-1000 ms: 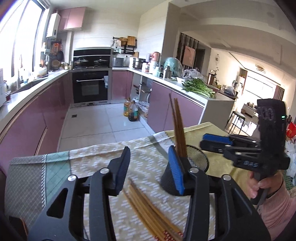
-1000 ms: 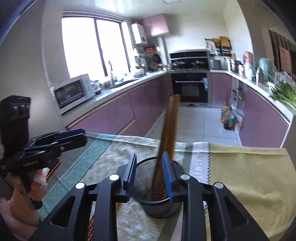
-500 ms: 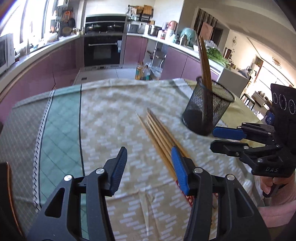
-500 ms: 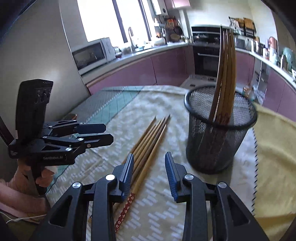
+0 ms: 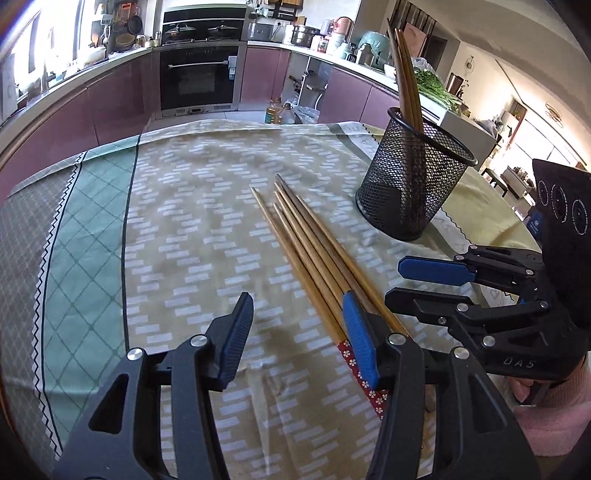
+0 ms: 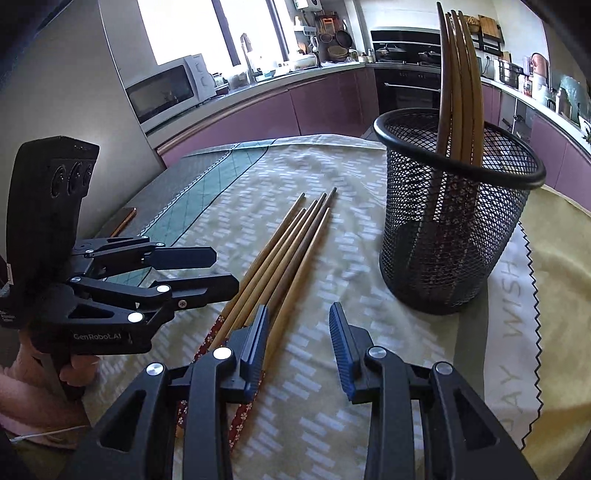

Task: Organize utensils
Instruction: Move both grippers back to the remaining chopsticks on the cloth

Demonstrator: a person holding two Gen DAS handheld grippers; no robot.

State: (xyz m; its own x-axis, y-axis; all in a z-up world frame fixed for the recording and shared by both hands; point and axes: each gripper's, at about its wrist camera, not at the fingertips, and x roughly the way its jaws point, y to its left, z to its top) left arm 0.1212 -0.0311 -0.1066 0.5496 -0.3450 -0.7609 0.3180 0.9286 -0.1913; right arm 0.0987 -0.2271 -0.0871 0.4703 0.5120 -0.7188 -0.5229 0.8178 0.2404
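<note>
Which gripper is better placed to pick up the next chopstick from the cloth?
Probably the right gripper: its open jaws sit beside the outermost of the loose chopsticks, nearest the mesh holder. The left gripper also hovers open, beside the bundle's opposite edge.

We find a domestic kitchen: glossy mauve base cabinets [image 5: 110, 99] under a pale worktop, a built-in black glass oven [image 5: 197, 79], a white microwave [image 6: 166, 90] beside a bright window [image 6: 207, 27], and a table under a patterned beige-and-green cloth [image 5: 177, 206]
</note>
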